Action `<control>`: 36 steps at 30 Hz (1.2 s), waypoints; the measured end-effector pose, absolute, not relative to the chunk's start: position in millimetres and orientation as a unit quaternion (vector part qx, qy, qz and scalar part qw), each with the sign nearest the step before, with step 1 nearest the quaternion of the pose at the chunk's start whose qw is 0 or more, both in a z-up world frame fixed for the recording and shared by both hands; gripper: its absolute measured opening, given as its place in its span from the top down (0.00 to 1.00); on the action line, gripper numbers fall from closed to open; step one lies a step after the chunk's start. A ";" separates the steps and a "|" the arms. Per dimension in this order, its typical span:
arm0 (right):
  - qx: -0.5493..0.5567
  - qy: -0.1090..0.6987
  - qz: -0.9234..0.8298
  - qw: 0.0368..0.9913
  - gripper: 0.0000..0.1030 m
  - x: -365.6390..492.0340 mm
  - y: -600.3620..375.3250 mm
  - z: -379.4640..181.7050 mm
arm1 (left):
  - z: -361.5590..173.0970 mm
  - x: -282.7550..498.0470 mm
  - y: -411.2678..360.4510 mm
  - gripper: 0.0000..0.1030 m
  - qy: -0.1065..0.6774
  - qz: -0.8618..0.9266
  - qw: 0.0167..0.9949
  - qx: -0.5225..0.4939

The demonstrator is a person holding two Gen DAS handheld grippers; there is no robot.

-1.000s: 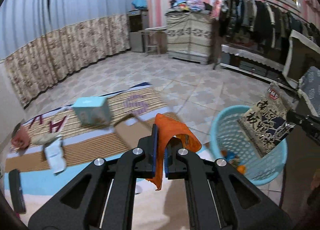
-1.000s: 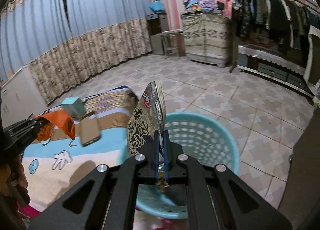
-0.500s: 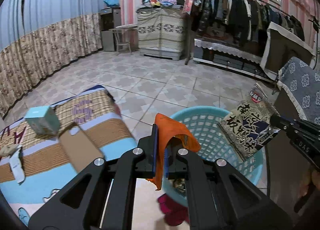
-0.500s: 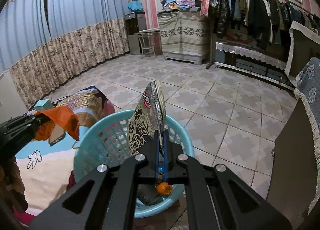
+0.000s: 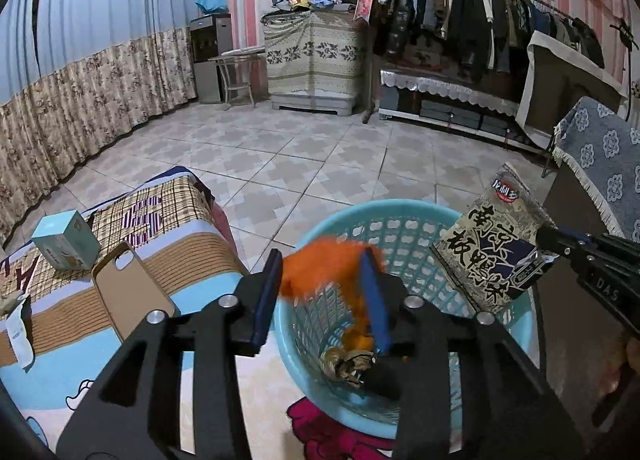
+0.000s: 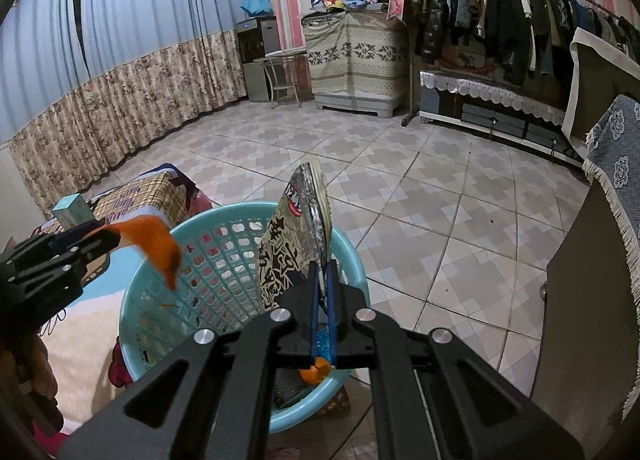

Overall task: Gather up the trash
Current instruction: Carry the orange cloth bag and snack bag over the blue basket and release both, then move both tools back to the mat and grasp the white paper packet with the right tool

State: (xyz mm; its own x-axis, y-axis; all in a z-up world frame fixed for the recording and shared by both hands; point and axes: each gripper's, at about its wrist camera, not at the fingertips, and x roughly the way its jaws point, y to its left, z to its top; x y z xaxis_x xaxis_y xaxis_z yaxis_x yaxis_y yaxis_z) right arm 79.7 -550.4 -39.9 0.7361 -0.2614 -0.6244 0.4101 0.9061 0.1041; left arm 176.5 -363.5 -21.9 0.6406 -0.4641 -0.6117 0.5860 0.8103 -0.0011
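Observation:
A light blue plastic basket [image 5: 400, 216] stands on the floor beside the bed; it also shows in the right wrist view [image 6: 224, 216]. My left gripper [image 5: 322, 274] is open over its left rim, and a blurred orange wrapper [image 5: 324, 262] hangs loose between the fingers; the wrapper also shows in the right wrist view [image 6: 156, 240]. My right gripper [image 6: 322, 272] is shut on a printed snack bag [image 6: 294, 244] above the basket; the bag also shows in the left wrist view [image 5: 492, 252]. Orange peel and scraps [image 5: 352, 360] lie in the basket.
The bed with a cartoon sheet [image 5: 72, 324] carries a teal box [image 5: 66, 238], a tan phone case [image 5: 130, 300] and white paper [image 5: 18, 328]. A dark cabinet with a blue cloth [image 5: 600, 180] stands at right. Tiled floor [image 5: 320, 156] lies beyond the basket.
My left gripper moved right over the basket and opened; the orange wrapper came loose from its grip. The right gripper still holds the snack bag over the basket.

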 end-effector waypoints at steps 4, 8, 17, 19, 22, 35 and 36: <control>0.120 0.314 -0.181 0.924 0.96 79.5 -551.9 -40.1 | -16.7 174.1 -358.0 0.33 0.291 -0.280 0.909 0.099; 0.120 0.314 -0.181 0.924 0.96 82.3 -549.4 -41.2 | -8.9 168.0 -346.5 0.20 0.264 -0.267 0.922 0.092; 0.126 0.324 -0.183 0.920 0.92 97.8 -539.5 -60.5 | -1.8 163.6 -323.0 0.10 0.243 -0.237 0.937 0.088; 0.128 0.328 -0.184 0.918 0.92 102.4 -536.7 -65.9 | -2.7 163.8 -319.0 0.09 0.242 -0.233 0.938 0.088; 0.133 0.332 -0.188 0.915 0.85 105.7 -531.8 -72.2 | -2.5 163.6 -311.4 0.07 0.238 -0.224 0.941 0.085; 0.099 0.317 -0.209 0.920 0.15 112.8 -496.7 -80.0 | -7.5 170.0 -257.3 0.05 0.242 -0.181 0.951 0.066; 0.094 0.313 -0.208 0.922 0.14 113.7 -490.7 -78.1 | -8.1 171.4 -249.9 0.05 0.245 -0.176 0.951 0.065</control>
State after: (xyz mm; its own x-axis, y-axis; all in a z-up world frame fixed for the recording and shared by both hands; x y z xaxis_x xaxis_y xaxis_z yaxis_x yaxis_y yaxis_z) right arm 113.7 -490.7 -78.1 0.7177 -0.3240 -0.6164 0.4414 0.8963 0.0428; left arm 171.4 -249.9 -8.1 0.8177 -0.3037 -0.4890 0.3673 0.9294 0.0371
